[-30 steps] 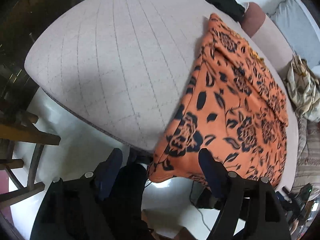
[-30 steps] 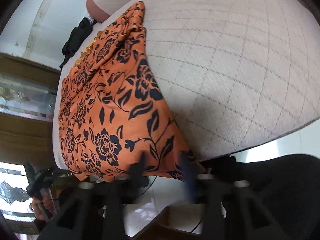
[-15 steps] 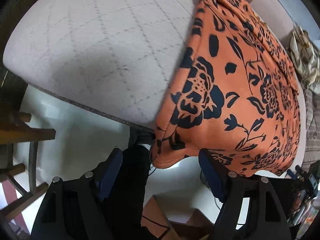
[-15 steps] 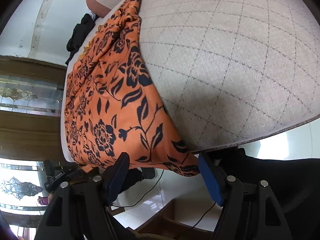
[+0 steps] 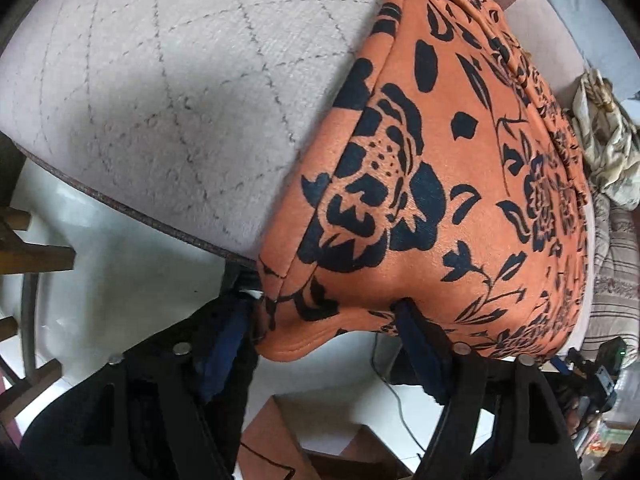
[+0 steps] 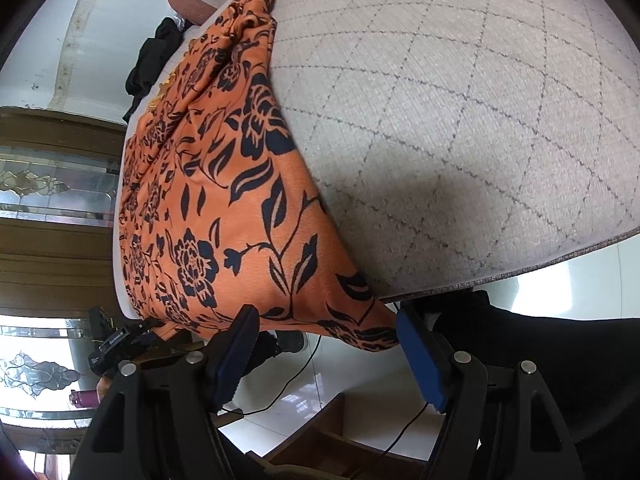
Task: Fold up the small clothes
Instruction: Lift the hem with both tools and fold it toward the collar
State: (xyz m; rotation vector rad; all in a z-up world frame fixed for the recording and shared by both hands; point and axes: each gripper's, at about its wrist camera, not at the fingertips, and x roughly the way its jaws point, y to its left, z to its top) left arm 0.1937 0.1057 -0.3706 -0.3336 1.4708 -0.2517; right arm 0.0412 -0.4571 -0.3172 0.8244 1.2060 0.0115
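A pale grey quilted cushion (image 5: 168, 92) with a diamond stitch pattern and a dark piped edge fills most of both wrist views, and a glossy white floor (image 5: 120, 276) shows below its rim.

In the left wrist view, from the left: a wooden chair frame (image 5: 28, 256) stands at the edge of the floor. Next comes the bare cushion, then the orange floral garment (image 5: 460, 168), which lies along the cushion's right side with its near corner hanging over the edge. The left gripper (image 5: 326, 320) is spread wide, with its blue fingers (image 5: 224, 344) either side of that hanging hem; the cloth sits between the fingers but is not pinched. Further right, a crumpled cream cloth (image 5: 600, 140) lies beyond the garment, near a striped fabric (image 5: 616, 264). A thin cable (image 5: 396, 396) runs across the floor under the hem.

In the right wrist view, from the left: wooden panelling with leaded glass (image 6: 48, 184) lines the room, and a black garment (image 6: 154, 56) lies at the far end of the cushion beside a rust-coloured bolster (image 6: 188, 0). The orange floral garment (image 6: 224, 208) stretches down the cushion's left side to a pointed corner at the front edge. The right gripper (image 6: 324, 332) is released too, with its fingers (image 6: 420, 356) flanking that corner. The bare cushion (image 6: 480, 120) takes up the right side, and a dark trouser leg (image 6: 560, 352) sits below it.
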